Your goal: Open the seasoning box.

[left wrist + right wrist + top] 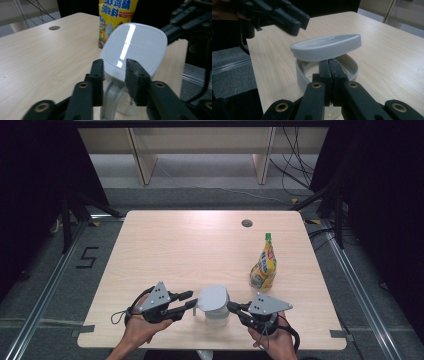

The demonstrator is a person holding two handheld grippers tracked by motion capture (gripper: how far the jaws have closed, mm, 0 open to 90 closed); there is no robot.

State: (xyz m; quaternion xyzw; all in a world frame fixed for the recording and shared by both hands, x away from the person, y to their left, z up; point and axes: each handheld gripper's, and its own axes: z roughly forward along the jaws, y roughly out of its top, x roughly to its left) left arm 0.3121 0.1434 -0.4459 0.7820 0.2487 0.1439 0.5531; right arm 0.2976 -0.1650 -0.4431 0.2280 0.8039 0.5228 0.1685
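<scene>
Lid [325, 47] tilted above right gripper [329, 65]

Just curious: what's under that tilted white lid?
Under the lid sits a clear pitcher, its rim exposed. The right gripper pinches the lid's edge. The pitcher's contents are mostly hidden.

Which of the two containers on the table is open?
The clear jug at the near edge: its white lid is tilted up off the rim. The yellow bottle has its green cap on.
</scene>
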